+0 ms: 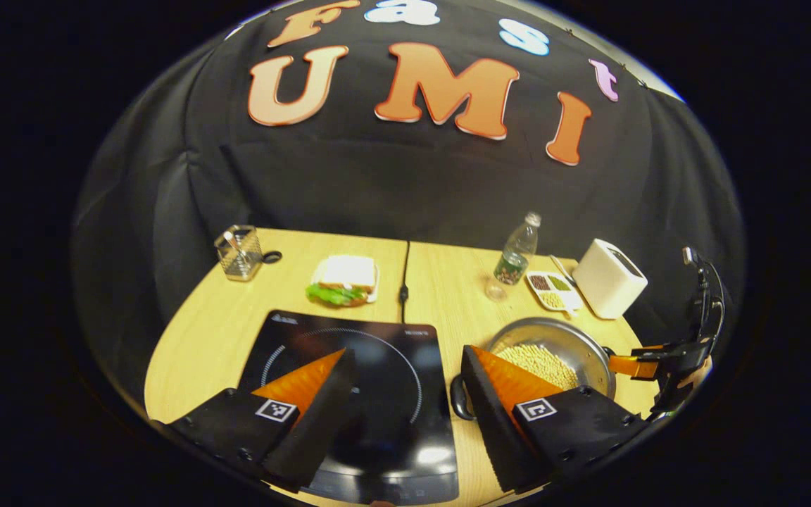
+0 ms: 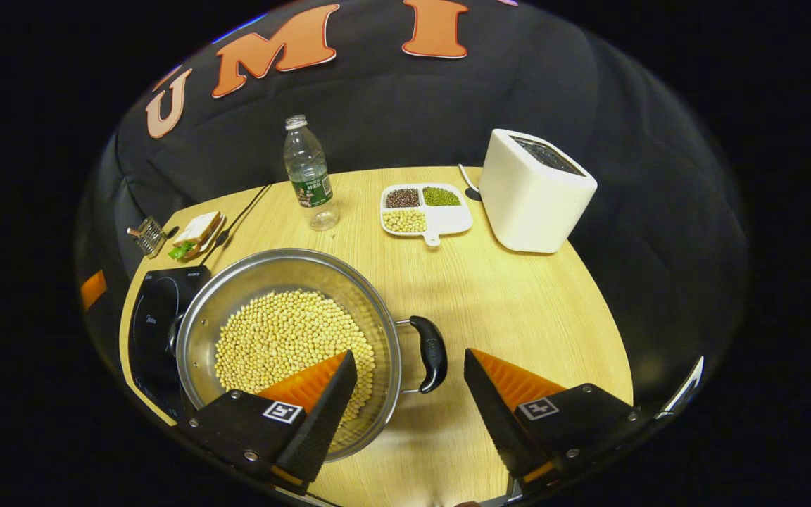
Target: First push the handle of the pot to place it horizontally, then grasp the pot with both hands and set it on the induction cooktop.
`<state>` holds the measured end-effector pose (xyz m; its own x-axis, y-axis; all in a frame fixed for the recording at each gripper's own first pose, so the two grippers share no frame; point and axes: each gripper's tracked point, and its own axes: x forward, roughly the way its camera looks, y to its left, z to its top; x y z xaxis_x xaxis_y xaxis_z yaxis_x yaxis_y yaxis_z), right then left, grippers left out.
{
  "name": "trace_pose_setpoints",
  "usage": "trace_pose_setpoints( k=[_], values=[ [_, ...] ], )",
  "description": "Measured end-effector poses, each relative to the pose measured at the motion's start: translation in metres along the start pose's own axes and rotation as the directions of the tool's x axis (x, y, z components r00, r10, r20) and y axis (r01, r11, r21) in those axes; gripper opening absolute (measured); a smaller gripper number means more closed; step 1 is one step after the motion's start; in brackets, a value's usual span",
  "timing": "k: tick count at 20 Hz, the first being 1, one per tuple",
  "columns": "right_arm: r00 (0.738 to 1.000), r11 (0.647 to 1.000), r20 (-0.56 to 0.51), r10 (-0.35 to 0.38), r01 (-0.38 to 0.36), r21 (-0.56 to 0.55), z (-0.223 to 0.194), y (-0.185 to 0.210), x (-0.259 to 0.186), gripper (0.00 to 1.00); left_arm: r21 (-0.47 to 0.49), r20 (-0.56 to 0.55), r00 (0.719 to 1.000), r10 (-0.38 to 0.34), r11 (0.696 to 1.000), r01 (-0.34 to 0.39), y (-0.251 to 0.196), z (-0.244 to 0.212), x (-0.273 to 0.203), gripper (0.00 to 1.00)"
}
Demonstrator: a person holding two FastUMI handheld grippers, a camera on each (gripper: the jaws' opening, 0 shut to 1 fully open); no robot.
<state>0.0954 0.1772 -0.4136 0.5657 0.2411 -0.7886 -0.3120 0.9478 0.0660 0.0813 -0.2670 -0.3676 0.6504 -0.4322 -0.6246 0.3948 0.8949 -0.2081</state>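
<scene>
Steel pot of soybeans (image 2: 286,338) on bench (image 2: 518,296), beside induction cooktop (image 1: 363,394); black side handle (image 2: 430,352) between released right hand-held gripper (image 2: 409,394) fingers; left hand-held gripper (image 1: 405,394) released too.

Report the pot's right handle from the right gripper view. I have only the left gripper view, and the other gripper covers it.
Observer: The pot's right handle, a black loop, lies in the gap between the open fingers of the right gripper. Neither finger presses on it.
Operator: Say where that gripper's left finger is.
Observer: Its left finger hangs over the inside of the pot, above the beans near the rim on the handle side.
</scene>
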Motion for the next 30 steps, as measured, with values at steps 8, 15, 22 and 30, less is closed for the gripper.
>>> trace_pose_setpoints(
  k=[8, 15, 22, 30],
  values=[
    [0.998, 0.999, -0.059, 0.030, -0.029, 0.021, -0.006, -0.004, 0.027, 0.96, 0.033, -0.243, 0.968, -0.066, 0.997, 0.076, -0.044, -0.063, 0.045, 0.98],
    [0.993, 0.998, -0.095, 0.063, -0.060, 0.037, -0.011, -0.001, 0.046, 0.96, 0.035, -0.383, 0.922, -0.048, 0.997, 0.067, -0.055, -0.098, 0.068, 0.98],
    [0.983, 0.996, -0.157, 0.092, -0.088, 0.032, -0.024, 0.004, 0.059, 0.66, 0.048, -0.412, 0.911, -0.007, 0.998, 0.030, -0.053, -0.098, 0.073, 0.90],
    [0.979, 0.992, -0.165, 0.117, -0.106, 0.070, -0.031, -0.010, 0.049, 0.56, 0.013, -0.499, 0.866, -0.034, 0.999, 0.047, -0.073, -0.105, 0.079, 0.59]
  ],
)
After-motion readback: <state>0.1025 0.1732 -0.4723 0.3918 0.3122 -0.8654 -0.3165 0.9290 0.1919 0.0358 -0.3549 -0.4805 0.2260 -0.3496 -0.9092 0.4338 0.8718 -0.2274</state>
